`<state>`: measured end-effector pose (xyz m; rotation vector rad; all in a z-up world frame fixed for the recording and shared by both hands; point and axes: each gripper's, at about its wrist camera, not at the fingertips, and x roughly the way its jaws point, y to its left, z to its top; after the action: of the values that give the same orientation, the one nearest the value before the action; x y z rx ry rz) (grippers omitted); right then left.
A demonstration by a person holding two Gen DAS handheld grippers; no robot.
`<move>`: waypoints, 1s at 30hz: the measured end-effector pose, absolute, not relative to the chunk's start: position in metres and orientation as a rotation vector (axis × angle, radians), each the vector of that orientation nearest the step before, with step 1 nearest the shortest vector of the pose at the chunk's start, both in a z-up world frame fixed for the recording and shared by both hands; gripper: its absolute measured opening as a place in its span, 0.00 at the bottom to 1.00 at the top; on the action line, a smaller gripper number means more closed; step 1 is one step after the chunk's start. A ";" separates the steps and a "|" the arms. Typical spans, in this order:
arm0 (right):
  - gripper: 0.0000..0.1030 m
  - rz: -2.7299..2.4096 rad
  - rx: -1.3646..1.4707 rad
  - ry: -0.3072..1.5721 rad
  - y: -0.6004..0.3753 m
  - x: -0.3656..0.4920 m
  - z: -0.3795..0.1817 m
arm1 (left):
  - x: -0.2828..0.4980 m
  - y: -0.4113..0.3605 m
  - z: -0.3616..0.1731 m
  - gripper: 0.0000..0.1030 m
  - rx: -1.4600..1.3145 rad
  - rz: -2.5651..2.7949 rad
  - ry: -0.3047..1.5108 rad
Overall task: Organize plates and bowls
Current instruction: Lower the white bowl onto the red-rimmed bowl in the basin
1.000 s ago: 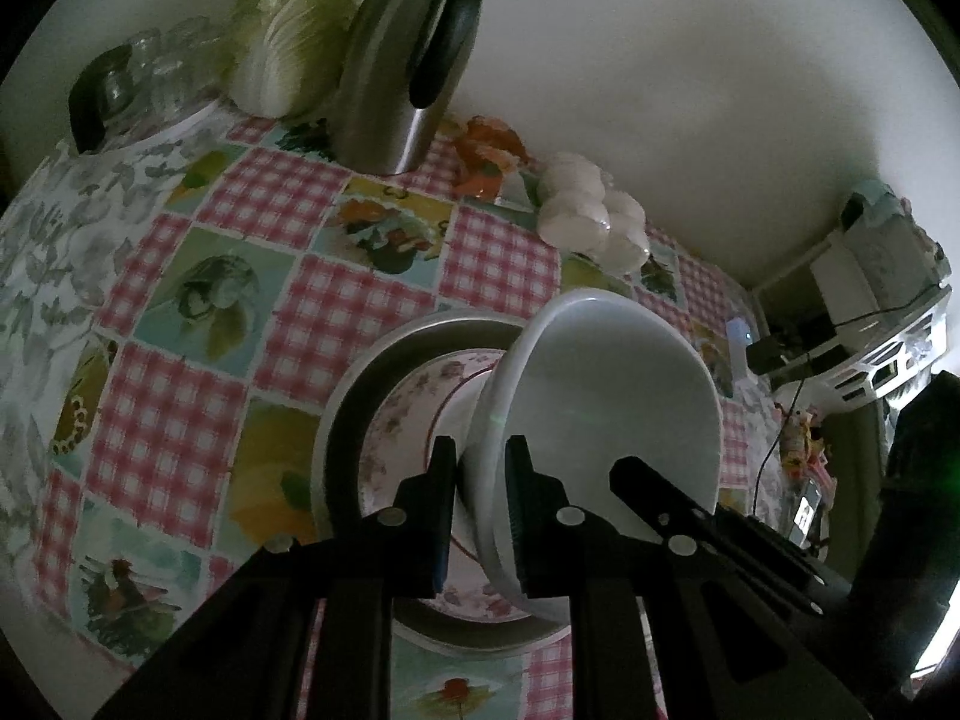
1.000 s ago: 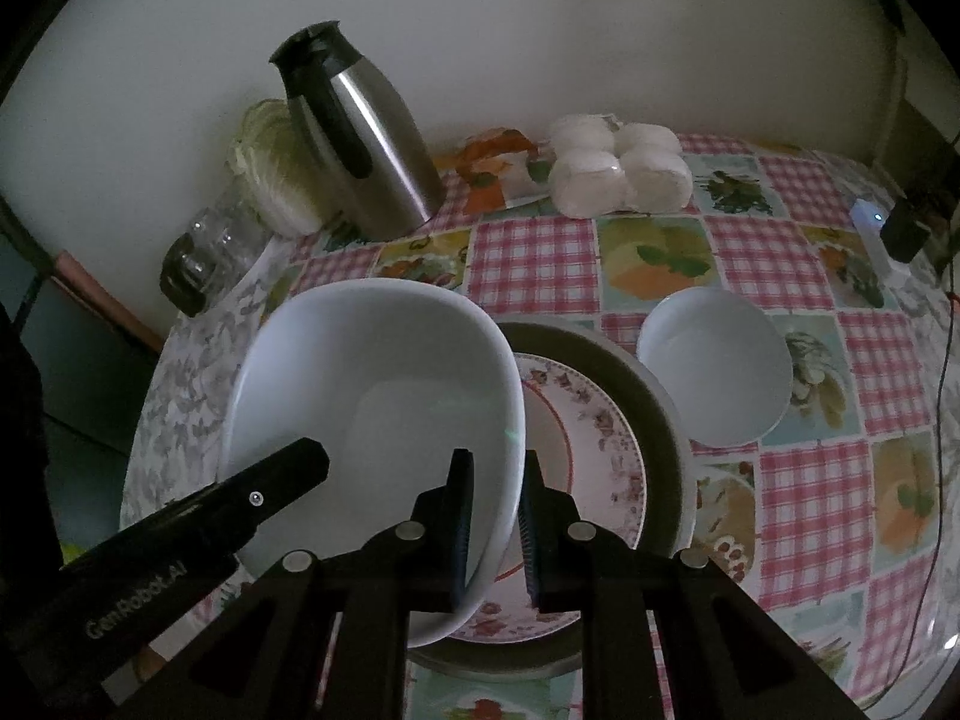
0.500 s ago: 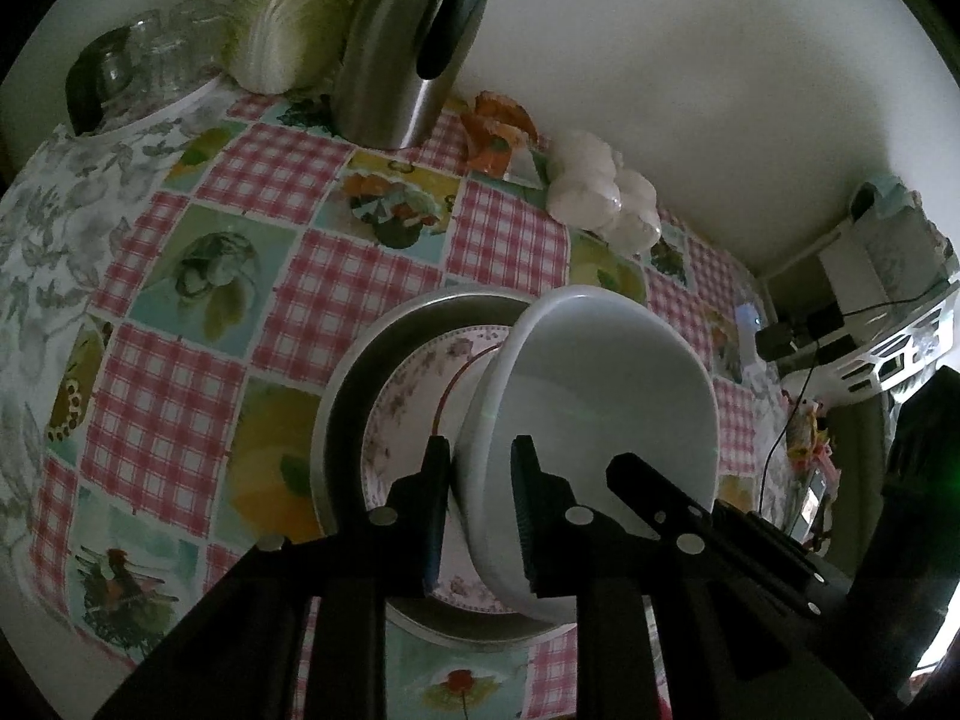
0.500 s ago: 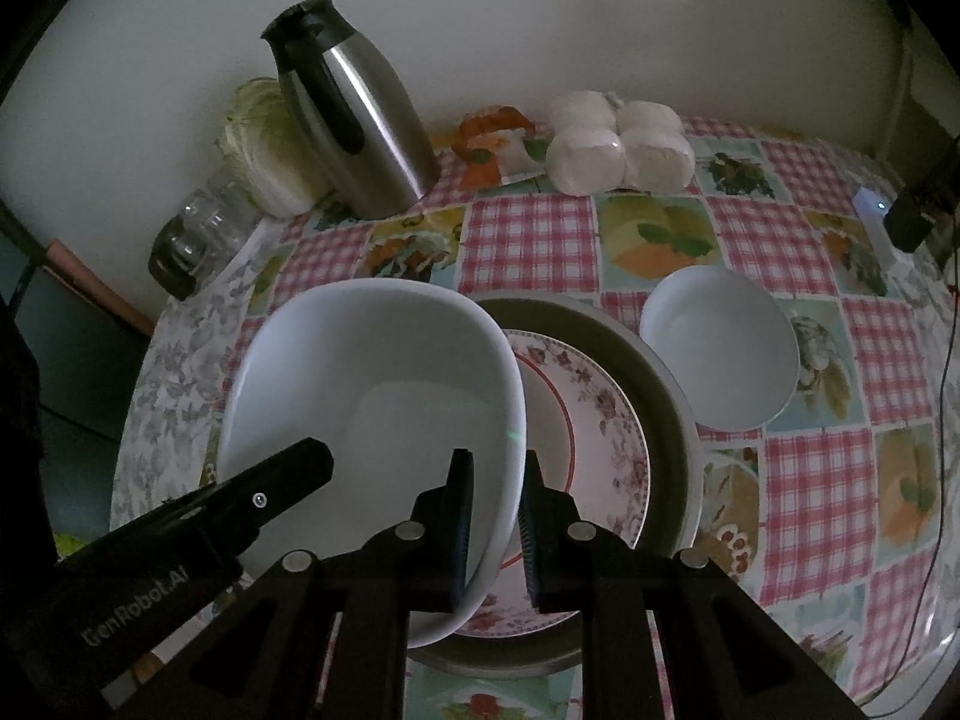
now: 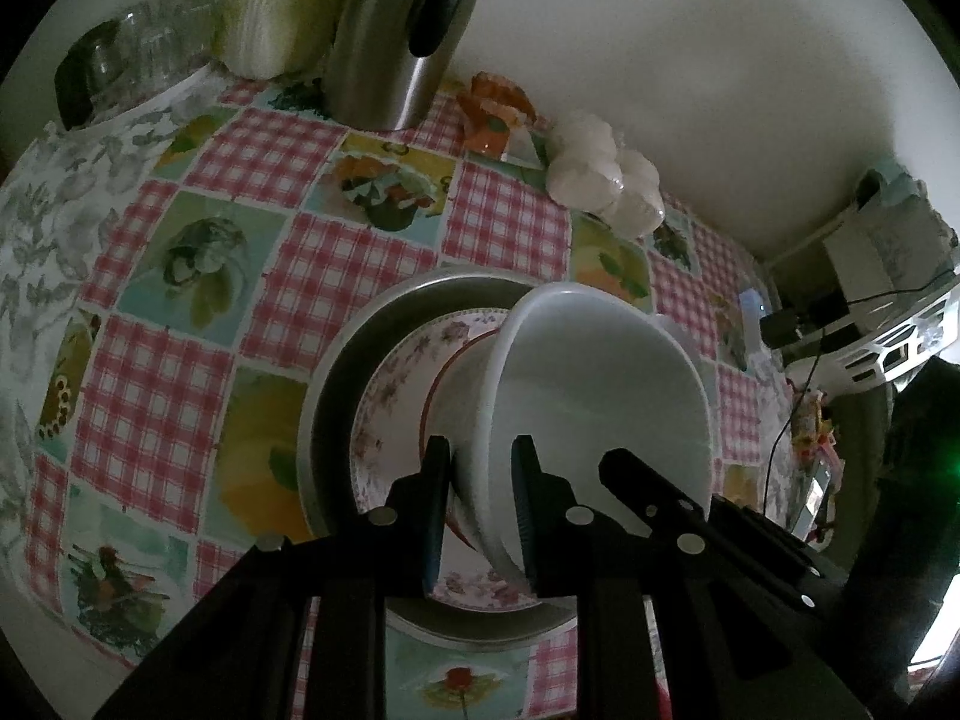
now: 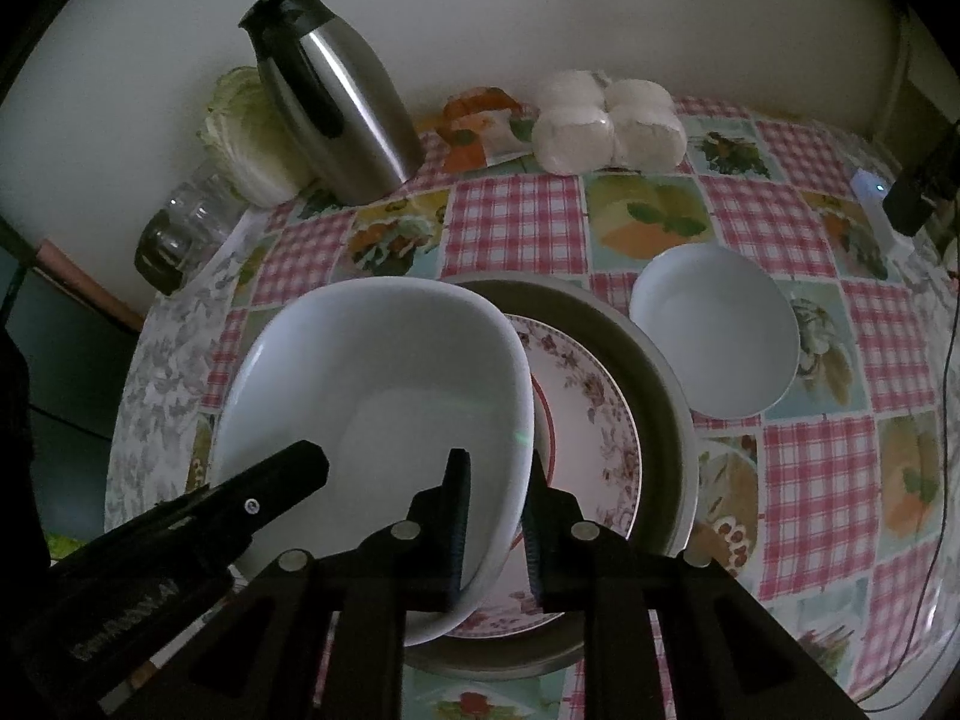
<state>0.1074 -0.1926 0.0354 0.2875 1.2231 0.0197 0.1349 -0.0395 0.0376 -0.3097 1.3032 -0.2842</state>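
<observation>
A large white bowl (image 5: 600,396) (image 6: 372,396) hangs tilted just over a floral plate (image 5: 396,396) (image 6: 588,420), which lies in a round metal pan (image 5: 336,396) (image 6: 660,372). My left gripper (image 5: 480,480) is shut on the bowl's near rim, one finger outside the wall and one inside. At the opposite rim, my right gripper (image 6: 495,480) is shut on the bowl the same way. A smaller white bowl (image 6: 714,330) stands on the checked tablecloth right of the pan, apart from both grippers.
A steel jug (image 5: 390,48) (image 6: 342,102), a cabbage (image 5: 276,6), glass jars (image 5: 120,72), an orange packet (image 6: 480,120) and a pack of white buns (image 5: 600,174) (image 6: 606,120) line the wall. The table's edge (image 6: 900,630) runs close at the right, with cables there.
Both grippers keep their hold on the large bowl over the plate. Both views have shifted only slightly; nothing else has moved.
</observation>
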 end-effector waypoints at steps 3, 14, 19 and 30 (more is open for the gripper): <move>0.19 0.017 0.283 1.229 -0.192 0.108 0.033 | 0.136 -0.041 0.033 0.19 -0.306 -0.277 1.319; 0.19 0.015 0.291 1.246 -0.195 0.110 0.027 | 0.140 -0.043 0.027 0.19 -0.308 -0.276 1.334; 0.19 0.017 0.302 1.249 -0.197 0.110 0.026 | 0.140 -0.043 0.027 0.19 -0.317 -0.279 1.337; 0.30 0.012 0.296 1.213 -0.201 0.107 0.036 | 0.139 -0.042 0.035 0.23 -0.320 -0.281 1.304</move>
<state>0.1074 -0.2013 0.0356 0.2963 1.2129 0.0118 0.1388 -0.0416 0.0352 -0.3201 1.3039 -0.2810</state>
